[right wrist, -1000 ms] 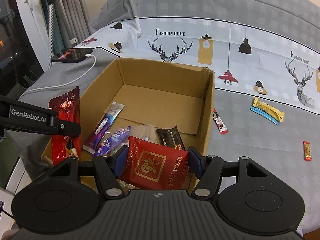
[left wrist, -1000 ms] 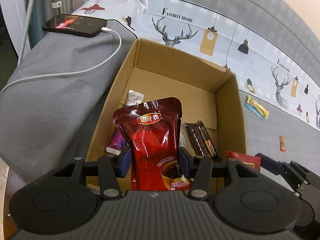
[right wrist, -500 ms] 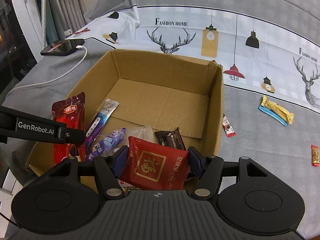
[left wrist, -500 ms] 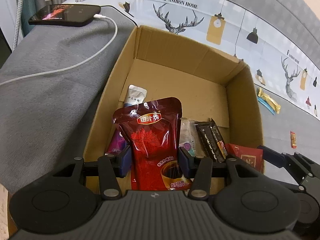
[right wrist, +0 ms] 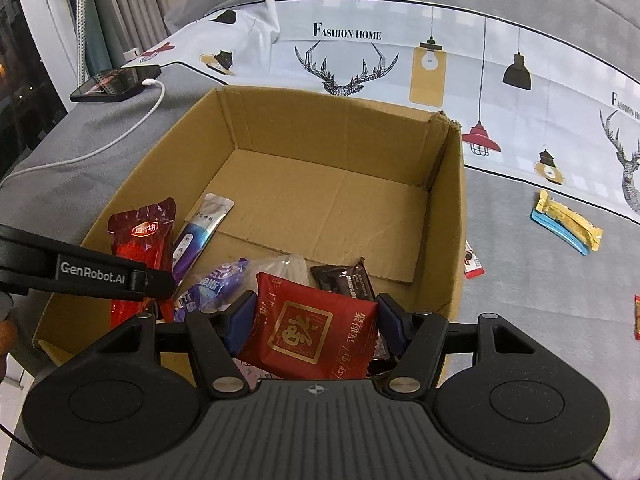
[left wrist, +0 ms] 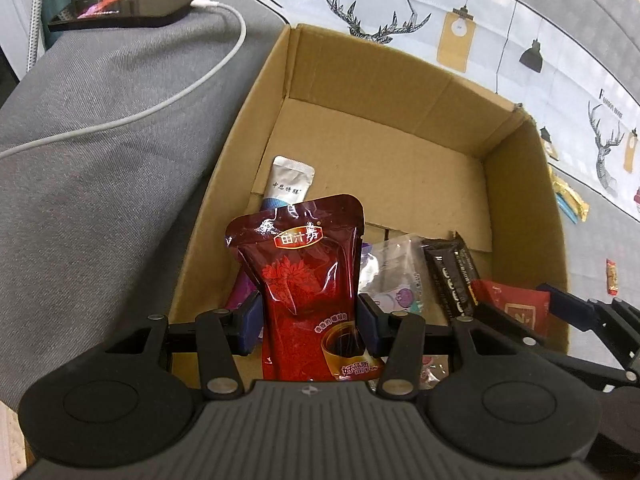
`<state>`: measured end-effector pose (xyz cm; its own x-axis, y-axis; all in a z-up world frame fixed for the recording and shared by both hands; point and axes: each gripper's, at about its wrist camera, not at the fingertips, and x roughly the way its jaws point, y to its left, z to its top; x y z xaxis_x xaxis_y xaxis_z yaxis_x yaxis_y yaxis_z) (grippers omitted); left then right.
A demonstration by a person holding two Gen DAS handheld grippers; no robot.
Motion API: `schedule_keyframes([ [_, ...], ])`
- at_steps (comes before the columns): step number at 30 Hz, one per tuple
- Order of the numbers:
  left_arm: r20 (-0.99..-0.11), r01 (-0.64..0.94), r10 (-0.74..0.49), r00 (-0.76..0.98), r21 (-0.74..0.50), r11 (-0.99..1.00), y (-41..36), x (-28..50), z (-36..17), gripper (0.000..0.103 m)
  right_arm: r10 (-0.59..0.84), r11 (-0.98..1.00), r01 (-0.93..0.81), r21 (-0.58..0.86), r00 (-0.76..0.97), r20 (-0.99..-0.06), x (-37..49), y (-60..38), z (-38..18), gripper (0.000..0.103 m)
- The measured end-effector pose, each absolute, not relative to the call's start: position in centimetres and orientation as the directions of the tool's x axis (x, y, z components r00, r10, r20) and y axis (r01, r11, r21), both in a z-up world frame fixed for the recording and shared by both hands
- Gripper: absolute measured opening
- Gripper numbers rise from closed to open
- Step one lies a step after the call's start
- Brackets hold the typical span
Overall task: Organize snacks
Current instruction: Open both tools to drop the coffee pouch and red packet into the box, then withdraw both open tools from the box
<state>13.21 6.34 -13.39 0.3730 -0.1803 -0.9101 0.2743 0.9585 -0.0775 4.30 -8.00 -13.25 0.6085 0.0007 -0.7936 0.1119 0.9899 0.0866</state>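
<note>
My left gripper [left wrist: 308, 320] is shut on a dark red drink pouch [left wrist: 304, 280] and holds it upright over the near left part of the open cardboard box [left wrist: 400, 60]. My right gripper [right wrist: 316, 322] is shut on a flat red packet with a gold emblem [right wrist: 312, 328], above the box's [right wrist: 320, 108] near right part. Inside the box lie a white and blue sachet [right wrist: 204, 224], a purple packet [right wrist: 212, 284], a clear bag [left wrist: 392, 276] and a dark brown bar [right wrist: 348, 280].
The box sits on a grey bed cover. A phone [right wrist: 116, 82] with a white cable [right wrist: 120, 140] lies at the far left. Loose snacks lie right of the box: a yellow and blue bar pair [right wrist: 566, 226], a small red and white packet [right wrist: 473, 266], a small red packet [right wrist: 637, 316].
Both grippers have moved forward over the box with their packets still held. The box's contents have not moved.
</note>
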Motion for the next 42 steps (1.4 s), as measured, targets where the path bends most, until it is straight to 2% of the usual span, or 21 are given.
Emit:
schedule_keyframes([
  [4, -0.910, 0.278, -0.172, 0.378, -0.065, 0.958, 6.3, 13.6, -13.8, 0.056, -0.004, 0.990, 0.116, 0.084, 0.607, -0.795, 4.6, -8.0, -13.4, 0.067],
  [5, -0.908, 0.283, -0.174, 0.380, -0.064, 0.957, 6.3, 13.7, -13.9, 0.060, -0.005, 0.989, 0.119, 0.084, 0.608, -0.794, 4.6, -8.0, -13.4, 0.068],
  [7, -0.907, 0.271, -0.180, 0.381, -0.077, 0.959, 6.4, 13.8, -13.7, 0.078, -0.007, 0.988, 0.124, 0.088, 0.612, -0.791, 4.7, -8.1, -13.4, 0.071],
  [8, -0.906, 0.254, -0.180, 0.383, -0.084, 0.963, 6.6, 13.7, -13.6, 0.097, -0.007, 0.987, 0.129, 0.093, 0.616, -0.788, 4.7, -8.2, -13.4, 0.072],
  [9, -0.901, 0.234, -0.186, 0.393, -0.097, 0.967, 6.9, 13.7, -13.3, 0.102, -0.005, 0.985, 0.137, 0.101, 0.618, -0.786, 4.7, -8.3, -13.3, 0.075],
  [12, -0.895, 0.234, -0.200, 0.399, -0.112, 0.966, 7.2, 13.1, -12.7, 0.102, 0.017, 0.974, 0.168, 0.155, 0.624, -0.781, 4.4, -9.0, -12.7, 0.090],
  [16, -0.887, 0.245, -0.195, 0.420, -0.096, 0.965, 7.8, 11.4, -11.7, 0.102, 0.027, 0.963, 0.189, 0.191, 0.638, -0.769, 3.0, -9.6, -11.6, 0.093],
  [22, -0.861, 0.225, -0.166, 0.481, -0.062, 0.972, 9.6, 7.2, -9.7, 0.102, 0.024, 0.966, 0.183, 0.185, 0.644, -0.765, -1.0, -9.0, -10.1, 0.095],
  [31, -0.805, 0.239, -0.147, 0.575, -0.006, 0.971, 10.4, 0.9, -6.9, 0.102, -0.046, 0.984, 0.151, 0.099, 0.737, -0.674, -8.2, -6.4, -7.0, 0.100],
  [42, -0.769, 0.267, -0.160, 0.619, 0.015, 0.963, 10.9, -4.0, -5.3, 0.102, -0.044, 0.985, 0.139, 0.103, 0.776, -0.629, -13.1, -5.4, -5.0, 0.101],
])
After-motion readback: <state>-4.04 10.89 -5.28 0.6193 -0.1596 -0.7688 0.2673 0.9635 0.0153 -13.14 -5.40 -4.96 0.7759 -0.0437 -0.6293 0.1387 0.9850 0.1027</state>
